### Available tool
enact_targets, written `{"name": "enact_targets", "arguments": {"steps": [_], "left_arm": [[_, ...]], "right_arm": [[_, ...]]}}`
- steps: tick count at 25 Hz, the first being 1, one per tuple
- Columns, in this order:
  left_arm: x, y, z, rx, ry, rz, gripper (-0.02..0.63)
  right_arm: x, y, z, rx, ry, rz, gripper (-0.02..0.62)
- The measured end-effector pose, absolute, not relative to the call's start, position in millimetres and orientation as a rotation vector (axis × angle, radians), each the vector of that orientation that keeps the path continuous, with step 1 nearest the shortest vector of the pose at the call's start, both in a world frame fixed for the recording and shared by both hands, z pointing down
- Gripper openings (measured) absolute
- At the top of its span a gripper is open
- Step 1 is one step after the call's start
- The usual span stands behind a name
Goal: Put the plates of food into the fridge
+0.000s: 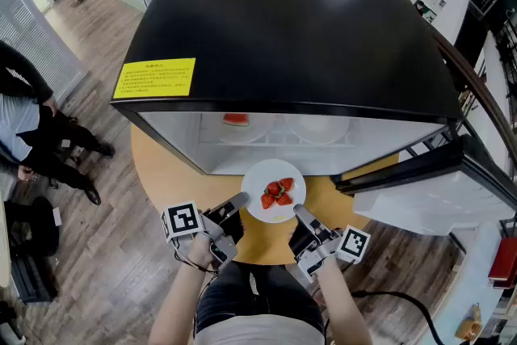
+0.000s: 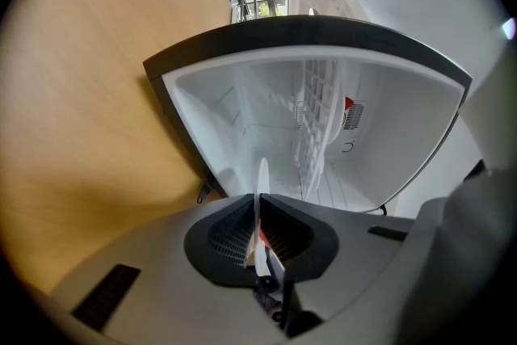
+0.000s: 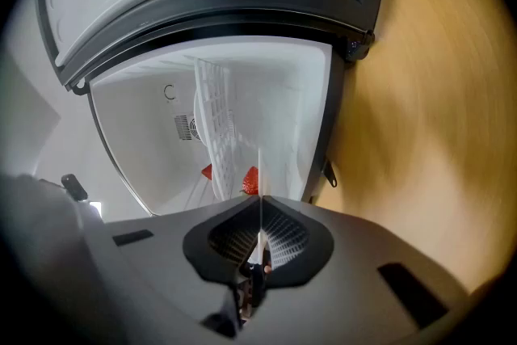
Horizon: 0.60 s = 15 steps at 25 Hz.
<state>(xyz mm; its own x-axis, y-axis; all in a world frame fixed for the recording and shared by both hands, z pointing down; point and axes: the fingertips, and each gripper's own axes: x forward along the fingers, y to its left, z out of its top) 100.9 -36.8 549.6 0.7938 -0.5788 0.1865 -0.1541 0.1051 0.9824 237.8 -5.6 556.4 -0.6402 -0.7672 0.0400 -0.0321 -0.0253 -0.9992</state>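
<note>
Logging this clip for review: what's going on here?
A person holds a two-jaw gripper in each hand. The left gripper and right gripper are each shut on opposite edges of a white plate carrying strawberries, held just in front of the open fridge, which stands on a round wooden table. Another plate, bearing something red, already sits on the shelf inside. The strawberry plate is not yet in.

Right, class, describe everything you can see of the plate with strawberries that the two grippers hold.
The plate is small, round, white and glossy, held level. Red strawberries sit at its middle. The left gripper is shut on its left rim, the right gripper on its right rim. It is over the wooden table, just before the open fridge.
</note>
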Motion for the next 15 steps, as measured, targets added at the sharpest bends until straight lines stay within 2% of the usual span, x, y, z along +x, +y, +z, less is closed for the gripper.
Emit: {"name": "enact_targets", "arguments": {"steps": [15], "left_arm": [[88.6,-63.7,553.2,1.444,-0.762,-0.415,0.018]], "right_arm": [[232.6,-16.6,570.3,-0.776,1.599,-1.632,0.018]]}}
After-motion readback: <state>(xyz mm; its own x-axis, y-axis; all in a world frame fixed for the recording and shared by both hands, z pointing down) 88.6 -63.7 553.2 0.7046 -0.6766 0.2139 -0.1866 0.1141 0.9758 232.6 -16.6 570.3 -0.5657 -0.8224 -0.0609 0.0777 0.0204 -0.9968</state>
